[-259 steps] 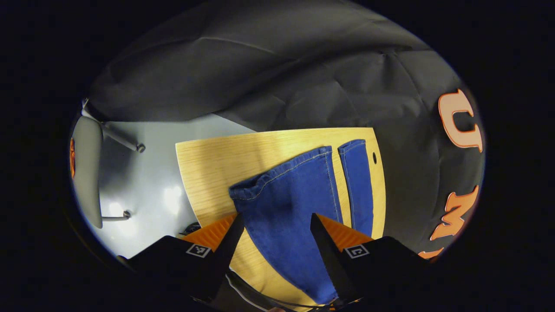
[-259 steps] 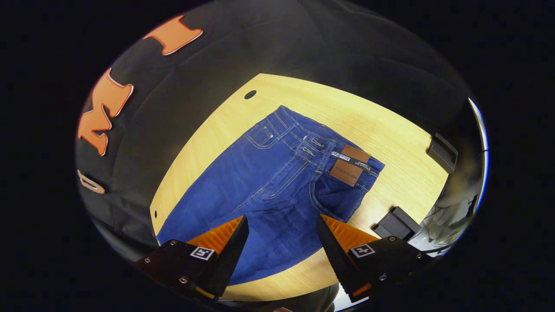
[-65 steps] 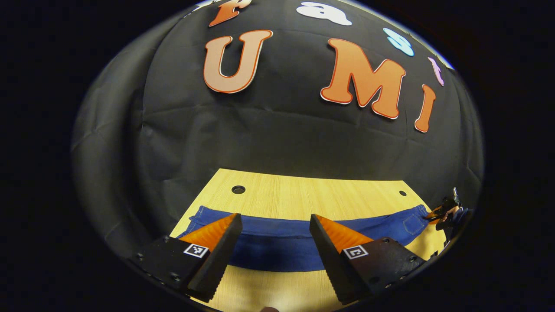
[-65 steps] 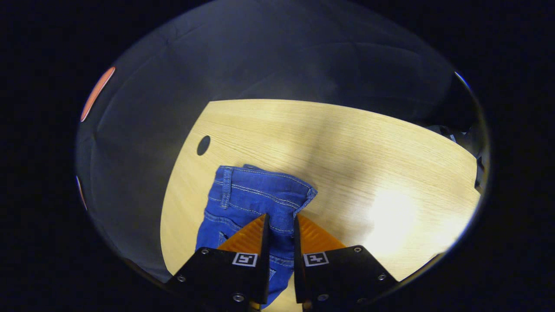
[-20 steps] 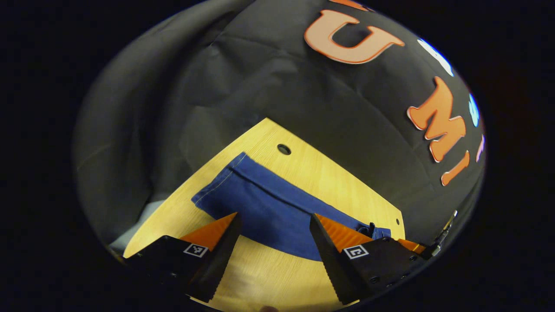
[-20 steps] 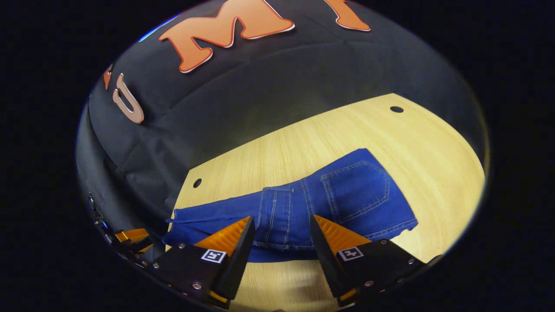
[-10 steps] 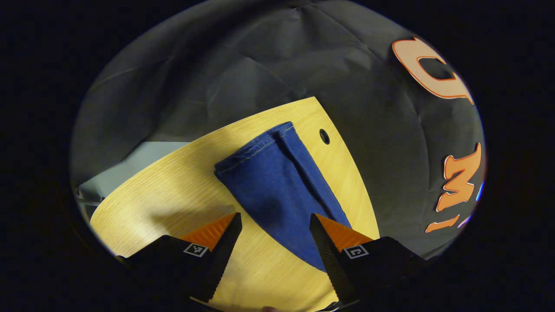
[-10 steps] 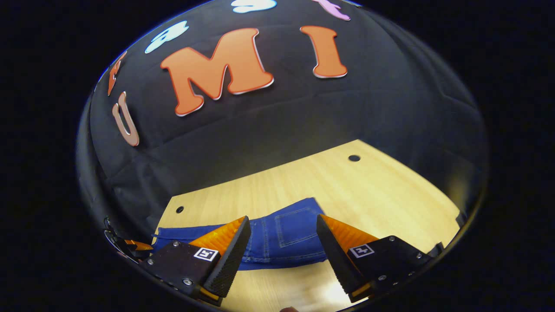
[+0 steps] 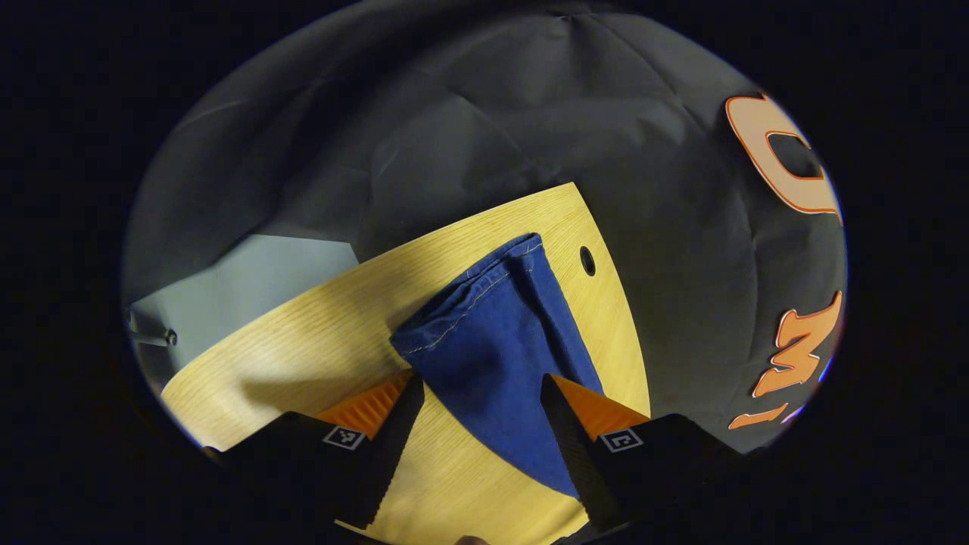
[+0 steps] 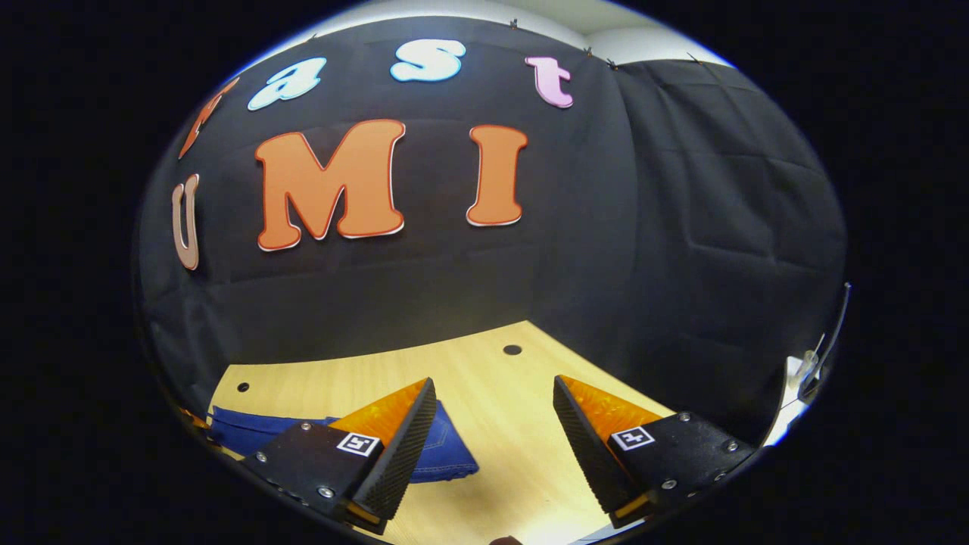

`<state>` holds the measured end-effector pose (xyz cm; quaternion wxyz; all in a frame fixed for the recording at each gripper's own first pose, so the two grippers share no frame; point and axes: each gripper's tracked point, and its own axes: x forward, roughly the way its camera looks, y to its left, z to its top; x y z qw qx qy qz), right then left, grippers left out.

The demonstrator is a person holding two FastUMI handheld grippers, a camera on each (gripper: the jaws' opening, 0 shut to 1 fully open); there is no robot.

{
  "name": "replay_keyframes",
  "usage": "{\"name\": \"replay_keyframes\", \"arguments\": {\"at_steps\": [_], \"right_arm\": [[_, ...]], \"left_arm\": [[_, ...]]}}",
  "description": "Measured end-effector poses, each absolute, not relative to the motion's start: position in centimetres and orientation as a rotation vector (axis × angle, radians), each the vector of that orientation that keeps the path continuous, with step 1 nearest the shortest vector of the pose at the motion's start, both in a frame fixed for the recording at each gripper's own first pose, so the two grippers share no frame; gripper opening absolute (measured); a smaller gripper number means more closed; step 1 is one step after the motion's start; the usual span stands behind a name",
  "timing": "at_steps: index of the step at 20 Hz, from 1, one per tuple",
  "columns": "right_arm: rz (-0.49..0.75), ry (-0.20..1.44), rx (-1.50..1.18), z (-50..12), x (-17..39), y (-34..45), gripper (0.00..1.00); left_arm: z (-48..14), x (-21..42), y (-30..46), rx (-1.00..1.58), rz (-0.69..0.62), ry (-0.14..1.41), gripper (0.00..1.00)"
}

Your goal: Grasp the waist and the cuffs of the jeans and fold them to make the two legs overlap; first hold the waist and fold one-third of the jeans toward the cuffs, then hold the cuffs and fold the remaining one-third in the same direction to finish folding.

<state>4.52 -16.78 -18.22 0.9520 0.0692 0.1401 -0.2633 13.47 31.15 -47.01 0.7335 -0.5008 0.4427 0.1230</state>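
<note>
Fingers (image 9: 394, 424) of both grippers spread, gripping nothing; left view shows jeans (image 9: 492, 356) cuffs.

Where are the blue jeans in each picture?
Left gripper view: the jeans lie mid-picture on the table, reaching down between the fingers.
Right gripper view: the jeans lie low on the left, partly behind a finger.
Shared landmark: the table's round hole.

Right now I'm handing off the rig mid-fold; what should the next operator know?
Left gripper: open, hovering over the cuff end of the jeans, holding nothing.
Right gripper: open, empty, raised above the table; the jeans lie low to its left.
Done: legs look overlapped, lying flat in one strip.
Left: fold the waist third toward the cuffs, then the cuff third.
</note>
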Motion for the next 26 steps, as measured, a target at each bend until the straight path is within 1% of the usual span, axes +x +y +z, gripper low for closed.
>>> {"name": "replay_keyframes", "arguments": {"at_steps": [4, 6, 8, 11, 12, 13, 14, 15, 16, 19, 20, 21, 22, 26], "right_arm": [[-0.535, 0.212, 0.069, -14.4, 4.1, -16.3, 0.95], [-0.504, 0.183, 0.056, -12.9, 4.4, -15.4, 0.95], [-0.467, 0.179, 0.081, -12.5, 5.0, -14.6, 0.95], [-0.415, 0.168, 0.116, -12.3, 5.8, -12.8, 0.95], [-0.4, 0.173, 0.113, -12.6, 6.0, -12.2, 0.95], [-0.377, 0.177, 0.106, -12.7, 6.3, -11.6, 0.95], [-0.367, 0.182, 0.097, -12.9, 6.4, -11.1, 0.95], [-0.349, 0.192, 0.098, -13.2, 6.6, -10.7, 0.95], [-0.338, 0.197, 0.103, -13.5, 6.7, -10.3, 0.95], [-0.306, 0.215, 0.121, -14.3, 7.2, -9.7, 0.95], [-0.3, 0.217, 0.122, -14.5, 7.4, -9.8, 0.95], [-0.298, 0.217, 0.124, -14.6, 7.6, -9.9, 1.0], [-0.29, 0.221, 0.131, -14.8, 7.9, -9.9, 0.95], [-0.259, 0.235, 0.166, -15.6, 9.1, -9.6, 0.95]], "left_arm": [[-47.3, 14.5, 31.1, -1.13, 0.28, 0.968, 0.95], [-47.1, 15.3, 31.1, -1.176, 0.29, 0.941, 0.95], [-47.6, 15.5, 30.8, -1.186, 0.306, 0.952, 0.93], [-48.3, 15.7, 30.5, -1.195, 0.309, 0.963, 0.65], [-48.4, 16.0, 30.4, -1.217, 0.293, 0.952, 0.59], [-48.1, 16.5, 30.2, -1.238, 0.279, 0.93, 0.4], [-49.4, 17.9, 30.3, -1.224, 0.297, 0.912, 0.33], [-48.2, 15.6, 31.2, -1.21, 0.36, 0.916, 0.18], [-49.0, 16.7, 30.3, -1.21, 0.333, 0.922, 0.04], [-48.3, 17.0, 30.6, -1.155, 0.326, 0.861, 0.03], [-47.4, 17.2, 30.5, -1.13, 0.297, 0.842, 0.01], [-46.5, 17.1, 30.5, -1.09, 0.283, 0.822, 0.01], [-45.2, 17.2, 30.3, -1.063, 0.266, 0.791, 0.01], [-42.2, 18.0, 28.8, -0.953, 0.228, 0.741, 0.01]]}}
